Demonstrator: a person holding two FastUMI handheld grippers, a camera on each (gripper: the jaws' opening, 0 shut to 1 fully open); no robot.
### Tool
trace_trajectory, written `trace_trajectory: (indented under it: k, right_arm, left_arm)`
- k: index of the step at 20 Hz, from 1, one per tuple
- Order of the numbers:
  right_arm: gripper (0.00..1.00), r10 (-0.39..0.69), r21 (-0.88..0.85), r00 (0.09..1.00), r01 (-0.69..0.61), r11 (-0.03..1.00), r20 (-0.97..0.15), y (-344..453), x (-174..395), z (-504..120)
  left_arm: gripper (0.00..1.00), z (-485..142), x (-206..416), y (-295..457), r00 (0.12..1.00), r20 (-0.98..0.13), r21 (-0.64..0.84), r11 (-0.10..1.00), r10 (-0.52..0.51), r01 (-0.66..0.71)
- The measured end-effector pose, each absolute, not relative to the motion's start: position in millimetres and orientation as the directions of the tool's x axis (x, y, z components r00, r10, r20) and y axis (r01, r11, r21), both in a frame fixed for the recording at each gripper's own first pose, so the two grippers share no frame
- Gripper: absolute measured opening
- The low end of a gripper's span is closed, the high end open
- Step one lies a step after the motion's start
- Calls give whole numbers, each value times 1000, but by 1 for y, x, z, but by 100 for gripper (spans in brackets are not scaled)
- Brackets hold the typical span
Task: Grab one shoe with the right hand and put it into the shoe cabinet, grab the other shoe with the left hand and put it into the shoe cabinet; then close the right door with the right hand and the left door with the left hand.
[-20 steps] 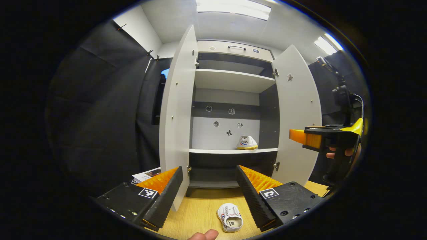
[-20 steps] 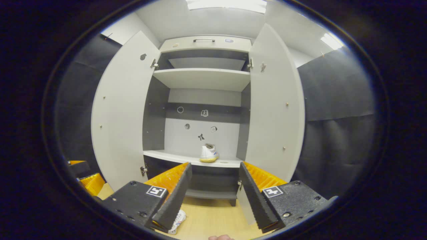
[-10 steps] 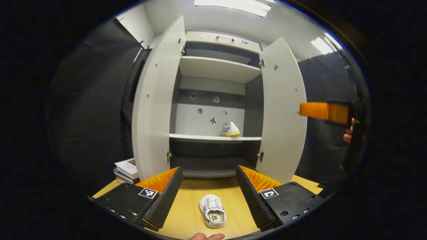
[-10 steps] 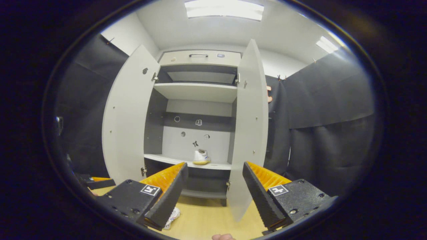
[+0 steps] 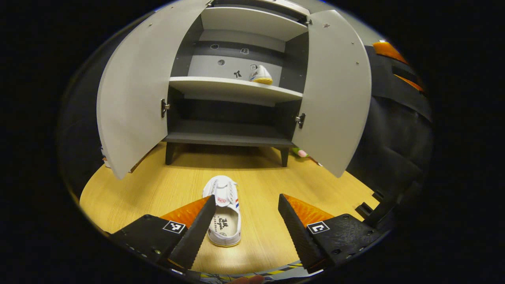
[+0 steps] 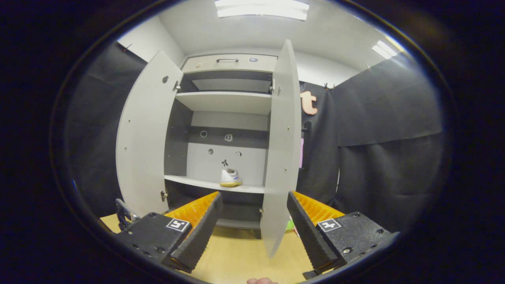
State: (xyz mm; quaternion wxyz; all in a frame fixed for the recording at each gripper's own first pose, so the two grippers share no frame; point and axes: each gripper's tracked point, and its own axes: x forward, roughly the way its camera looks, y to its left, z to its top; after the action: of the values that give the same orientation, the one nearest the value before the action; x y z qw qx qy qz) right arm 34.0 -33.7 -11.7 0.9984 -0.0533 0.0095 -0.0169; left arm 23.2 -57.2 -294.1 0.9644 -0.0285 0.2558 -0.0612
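Observation:
A white shoe [image 5: 223, 210] lies on the wooden floor in front of the shoe cabinet [image 5: 232, 88], toe toward it. My left gripper [image 5: 246, 227] hangs open above the floor, its left finger overlapping the shoe's side, nothing gripped. The other white shoe [image 5: 261, 75] [image 6: 230, 178] sits on the cabinet's middle shelf at the right. Both doors stand open: the left door [image 5: 132, 90] [image 6: 142, 134] and the right door [image 5: 335, 86] [image 6: 279, 150]. My right gripper [image 6: 252, 227] is open and empty, off to the right of the cabinet, facing the right door's edge.
The wooden floor [image 5: 165, 189] spreads in front of the cabinet. Black cloth walls [image 6: 382, 150] close the booth on the right. A small green and pink thing [image 5: 302, 153] lies under the cabinet's right leg. A striped tape edge [image 5: 276, 272] marks the near floor.
My left gripper has tilted downward and drawn close over the floor shoe, whose toe now points at the cabinet. My right gripper drifted further right, so the right door shows more edge-on.

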Motion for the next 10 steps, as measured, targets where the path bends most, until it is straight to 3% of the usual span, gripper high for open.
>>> trace_trajectory:
  k: [10]
  right_arm:
    - [100, -59, -99, 997, 53, 994, -54, -51, 51, -29]
  left_arm:
    - [96, -369, 32, 13, 763, -647, 25, 1000, 15, 2]
